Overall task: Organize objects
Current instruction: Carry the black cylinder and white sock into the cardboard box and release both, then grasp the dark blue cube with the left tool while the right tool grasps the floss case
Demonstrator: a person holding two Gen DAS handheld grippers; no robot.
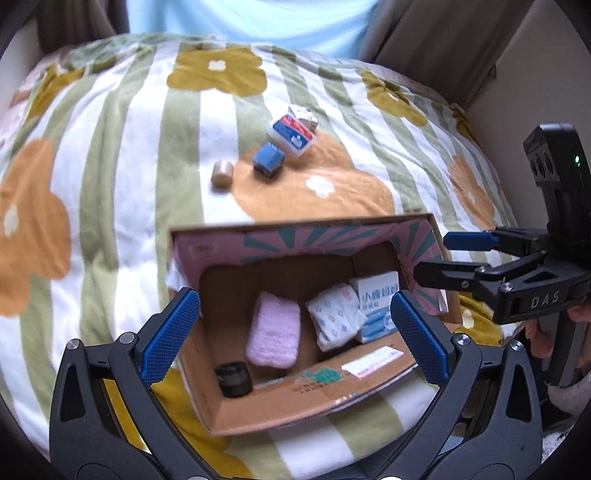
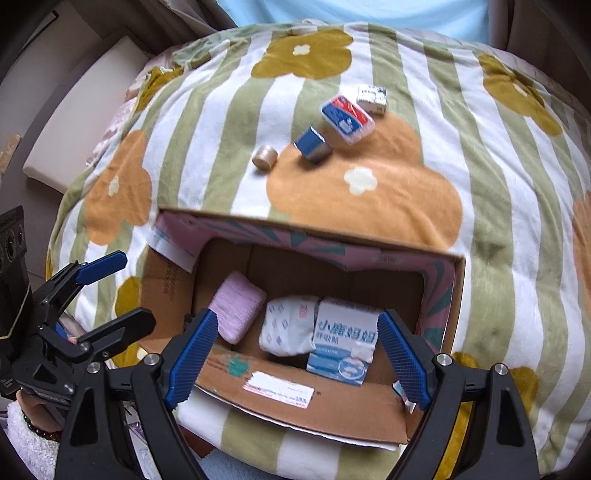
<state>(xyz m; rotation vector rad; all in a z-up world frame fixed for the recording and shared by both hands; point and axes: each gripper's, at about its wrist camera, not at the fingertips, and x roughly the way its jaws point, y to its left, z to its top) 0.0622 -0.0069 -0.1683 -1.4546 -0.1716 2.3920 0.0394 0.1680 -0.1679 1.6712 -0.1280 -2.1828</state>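
Observation:
An open cardboard box (image 1: 280, 406) (image 2: 295, 406) lies on a flowered blanket. Inside are a pink cloth (image 1: 274, 334) (image 2: 236, 310), a white patterned tissue pack (image 1: 334, 315) (image 2: 288, 325), a blue-and-white carton (image 1: 376, 306) (image 2: 343, 339) and a black round object (image 1: 233, 378). On the blanket beyond lie a beige roll (image 1: 221, 173) (image 2: 264, 157), a blue box (image 1: 269, 158) (image 2: 313, 144), a red-and-blue case (image 1: 293, 134) (image 2: 346, 118) and a small white box (image 1: 303, 113) (image 2: 372, 98). My left gripper (image 1: 295, 343) and right gripper (image 2: 295, 354) are open and empty above the box's near side.
The blanket (image 1: 110, 184) covers a rounded surface that drops off at the sides. A person in a light blue top (image 1: 251, 18) is at the far side. A white cushion (image 2: 81, 110) lies left. The right gripper (image 1: 432, 258) shows beside the box's right wall.

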